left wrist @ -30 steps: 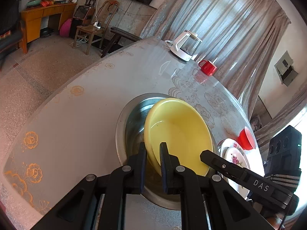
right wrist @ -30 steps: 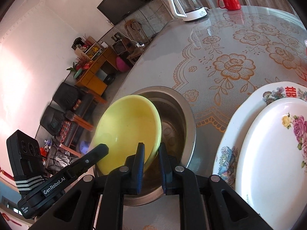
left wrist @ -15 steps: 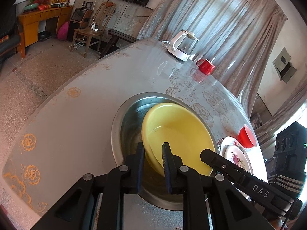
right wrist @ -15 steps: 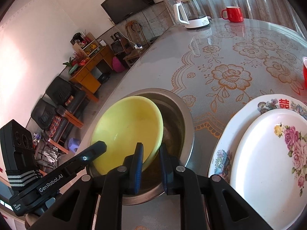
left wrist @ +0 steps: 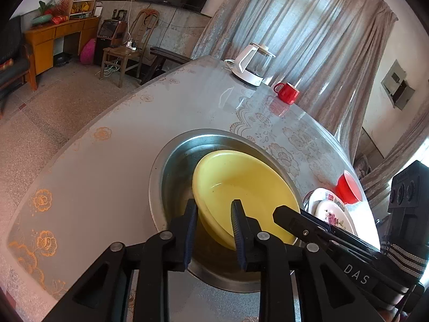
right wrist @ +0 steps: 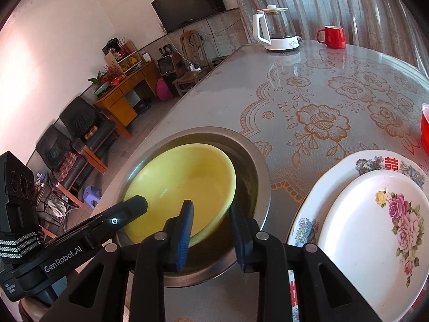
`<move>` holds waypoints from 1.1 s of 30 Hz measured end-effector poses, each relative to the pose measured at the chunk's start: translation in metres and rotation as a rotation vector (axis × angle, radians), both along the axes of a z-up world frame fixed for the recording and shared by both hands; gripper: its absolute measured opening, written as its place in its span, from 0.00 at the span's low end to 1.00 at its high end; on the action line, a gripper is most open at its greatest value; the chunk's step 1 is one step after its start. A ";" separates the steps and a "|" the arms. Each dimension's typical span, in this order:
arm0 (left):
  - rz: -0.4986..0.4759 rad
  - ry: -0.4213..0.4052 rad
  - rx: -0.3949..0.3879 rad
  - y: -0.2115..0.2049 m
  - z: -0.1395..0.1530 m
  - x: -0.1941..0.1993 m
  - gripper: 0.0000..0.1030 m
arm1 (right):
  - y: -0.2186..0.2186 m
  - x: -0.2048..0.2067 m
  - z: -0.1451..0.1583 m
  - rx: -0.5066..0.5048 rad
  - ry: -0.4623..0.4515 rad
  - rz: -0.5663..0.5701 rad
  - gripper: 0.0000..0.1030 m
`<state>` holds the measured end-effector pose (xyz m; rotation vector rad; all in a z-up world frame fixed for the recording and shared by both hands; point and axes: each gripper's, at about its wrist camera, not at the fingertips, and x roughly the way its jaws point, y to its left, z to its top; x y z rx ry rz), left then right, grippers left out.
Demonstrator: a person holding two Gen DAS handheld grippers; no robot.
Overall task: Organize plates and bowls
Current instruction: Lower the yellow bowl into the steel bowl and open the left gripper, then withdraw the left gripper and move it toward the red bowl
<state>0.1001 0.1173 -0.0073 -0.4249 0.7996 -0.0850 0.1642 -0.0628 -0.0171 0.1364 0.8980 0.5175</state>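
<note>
A yellow bowl (left wrist: pixel 244 187) lies inside a large steel basin (left wrist: pixel 171 166) on the table; both also show in the right wrist view, the bowl (right wrist: pixel 182 185) within the basin (right wrist: pixel 257 177). My left gripper (left wrist: pixel 214 230) is open, its fingers either side of the bowl's near rim without clamping it. My right gripper (right wrist: pixel 211 233) is open around the bowl's opposite rim. Two stacked flowered plates (right wrist: pixel 375 230) lie to the right of the basin, and also show in the left wrist view (left wrist: pixel 332 214).
A red bowl (left wrist: pixel 347 187) stands behind the plates. A white kettle (right wrist: pixel 276 29) and a red mug (right wrist: pixel 332 36) stand at the table's far side. The table edge (left wrist: pixel 80 139) drops to the floor on the left, with chairs and a cabinet beyond.
Both grippers have opened and let go of the yellow bowl's rim. The bowl has sunk from tilted to lying lower in the basin.
</note>
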 end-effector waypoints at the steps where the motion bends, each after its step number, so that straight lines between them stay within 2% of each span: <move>1: 0.001 -0.003 0.007 0.000 0.001 -0.001 0.28 | 0.001 0.000 0.000 -0.009 -0.006 0.004 0.31; 8: 0.016 -0.017 0.038 0.000 0.003 -0.004 0.33 | 0.005 -0.005 0.000 -0.047 -0.036 0.009 0.33; 29: 0.022 -0.019 0.072 -0.006 0.002 -0.009 0.35 | 0.001 -0.008 0.001 -0.003 -0.042 0.001 0.34; 33: 0.021 -0.024 0.076 -0.006 0.003 -0.012 0.36 | -0.004 -0.013 0.005 0.023 -0.064 -0.015 0.45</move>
